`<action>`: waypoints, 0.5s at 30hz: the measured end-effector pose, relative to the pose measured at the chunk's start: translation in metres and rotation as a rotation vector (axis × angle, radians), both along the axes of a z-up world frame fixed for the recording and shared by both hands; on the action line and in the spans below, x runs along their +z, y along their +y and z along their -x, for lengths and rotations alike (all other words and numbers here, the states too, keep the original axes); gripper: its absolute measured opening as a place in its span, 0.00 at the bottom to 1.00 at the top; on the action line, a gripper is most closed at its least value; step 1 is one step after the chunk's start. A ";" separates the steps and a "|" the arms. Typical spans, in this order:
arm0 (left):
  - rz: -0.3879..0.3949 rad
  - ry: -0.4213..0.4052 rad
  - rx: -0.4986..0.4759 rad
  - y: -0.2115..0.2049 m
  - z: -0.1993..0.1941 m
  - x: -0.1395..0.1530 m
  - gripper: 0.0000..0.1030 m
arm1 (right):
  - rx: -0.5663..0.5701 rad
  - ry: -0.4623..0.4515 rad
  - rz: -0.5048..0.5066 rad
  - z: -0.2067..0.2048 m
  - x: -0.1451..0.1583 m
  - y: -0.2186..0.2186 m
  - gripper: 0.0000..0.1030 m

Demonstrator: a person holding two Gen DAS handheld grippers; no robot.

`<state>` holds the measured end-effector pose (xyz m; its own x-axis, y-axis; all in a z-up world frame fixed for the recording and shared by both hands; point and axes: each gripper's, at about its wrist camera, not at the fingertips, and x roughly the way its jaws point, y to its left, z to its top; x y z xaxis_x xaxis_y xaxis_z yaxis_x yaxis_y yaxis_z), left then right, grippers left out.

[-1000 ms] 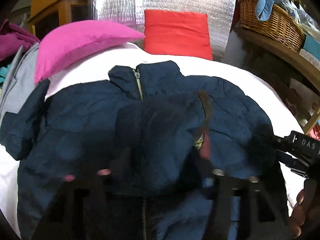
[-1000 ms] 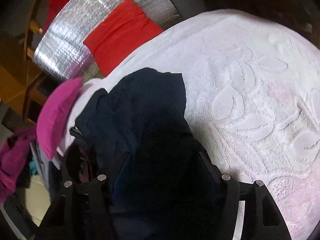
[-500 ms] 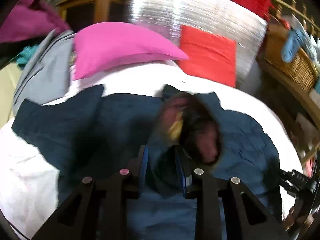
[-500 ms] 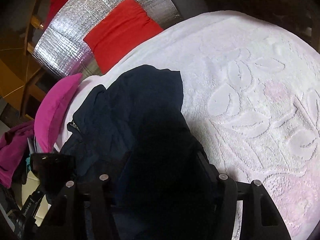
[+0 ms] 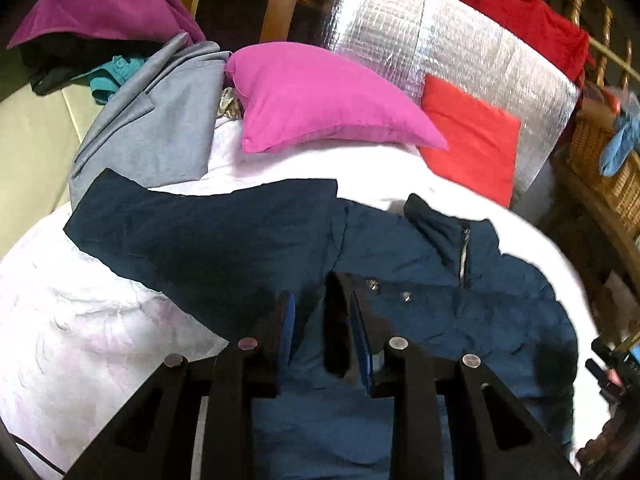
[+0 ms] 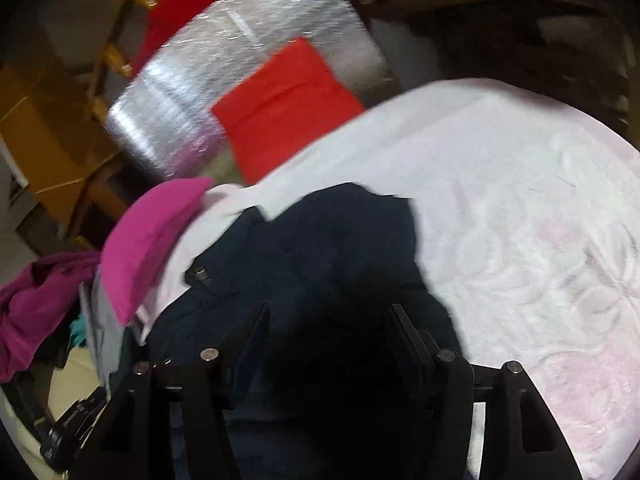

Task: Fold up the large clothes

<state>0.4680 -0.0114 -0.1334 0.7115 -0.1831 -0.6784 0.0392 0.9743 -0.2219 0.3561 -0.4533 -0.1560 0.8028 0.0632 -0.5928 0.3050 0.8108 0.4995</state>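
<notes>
Jacket [image 5: 432,312] lies spread on your white bedspread [image 5: 80,340]; left gripper [image 5: 322,332] pinches its fabric, right gripper [image 6: 328,336] is closing over its sleeve, not yet clamped.

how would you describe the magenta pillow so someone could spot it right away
Start at the bed with the white bedspread where the navy jacket lies spread. Past the jacket's collar, toward the silver foil panel, lies the magenta pillow. It is plump and pointed, unlike the flat red cushion beside it and the grey garment on its other side.
</notes>
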 end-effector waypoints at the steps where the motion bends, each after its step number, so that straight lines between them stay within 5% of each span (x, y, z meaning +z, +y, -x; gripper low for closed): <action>1: -0.018 0.016 -0.006 -0.003 0.000 -0.004 0.28 | 0.025 0.009 0.007 -0.004 -0.001 0.006 0.55; 5: -0.038 0.030 -0.045 -0.016 0.001 -0.009 0.28 | 0.127 0.046 0.056 -0.020 -0.007 0.040 0.35; 11: -0.087 0.035 -0.119 -0.046 0.000 -0.018 0.28 | 0.192 0.100 0.059 -0.035 -0.021 0.057 0.35; 15: -0.165 0.122 -0.137 -0.065 -0.011 -0.042 0.28 | 0.224 0.235 0.000 -0.048 -0.052 0.052 0.34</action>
